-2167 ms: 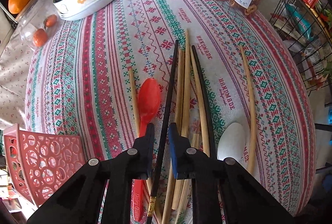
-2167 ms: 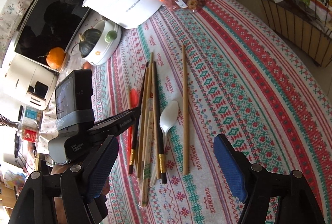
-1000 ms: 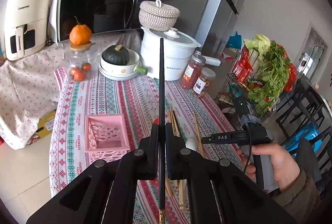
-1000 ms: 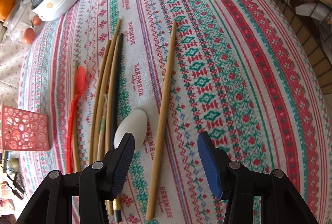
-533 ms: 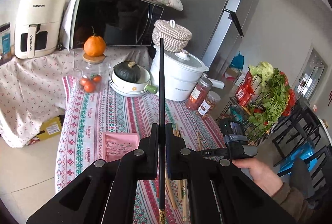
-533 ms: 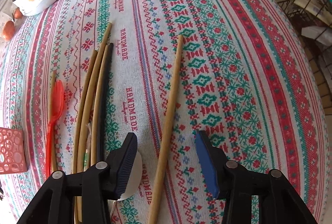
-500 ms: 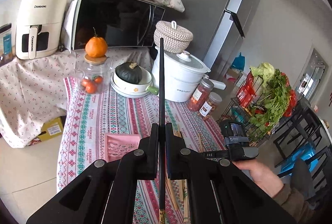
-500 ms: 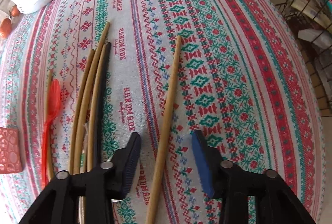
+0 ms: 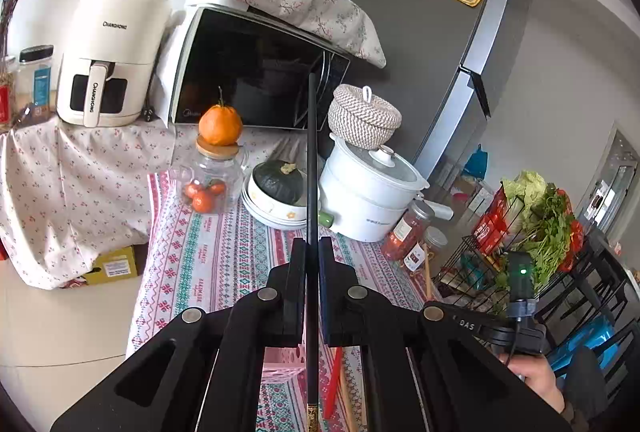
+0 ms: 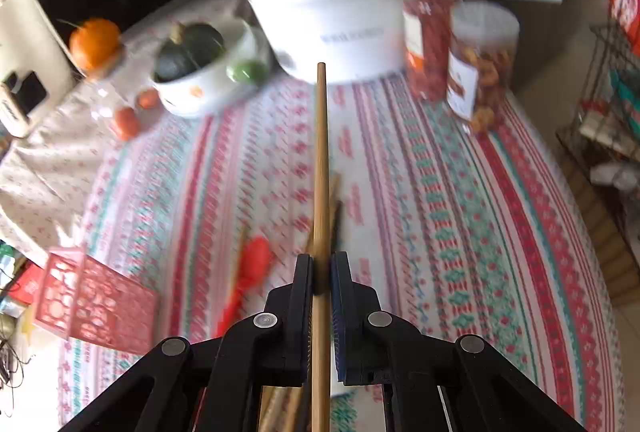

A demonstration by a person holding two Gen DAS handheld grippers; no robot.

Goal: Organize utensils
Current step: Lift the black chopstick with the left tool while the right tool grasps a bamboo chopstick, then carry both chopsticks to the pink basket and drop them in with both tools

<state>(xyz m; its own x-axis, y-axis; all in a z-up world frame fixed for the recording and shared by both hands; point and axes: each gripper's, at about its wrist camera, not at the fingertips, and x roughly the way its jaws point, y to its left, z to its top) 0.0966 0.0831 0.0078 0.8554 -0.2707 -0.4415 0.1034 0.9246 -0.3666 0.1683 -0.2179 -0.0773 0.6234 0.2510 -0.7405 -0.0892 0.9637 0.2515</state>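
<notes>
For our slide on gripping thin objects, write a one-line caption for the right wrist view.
Right gripper, jaws just closed on a bamboo chopstick, holds it above the patterned tablecloth, pink basket at left.

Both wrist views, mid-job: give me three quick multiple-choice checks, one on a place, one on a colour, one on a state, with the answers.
1. Where does the orange sit?
A. On the lid of a glass jar
B. In the pink basket
C. On the white pot

2. What colour is the chopstick in the left tool?
A. Red
B. Black
C. White

3. What is the state of the right tool?
A. Open over the cloth
B. Shut on a wooden chopstick
C. Shut on a red spoon

Answers: 1 A, it rests on the glass jar lid. 2 B, a black chopstick runs up between the pads. 3 B, its jaws have just been closing and now clamp the wooden chopstick.
</notes>
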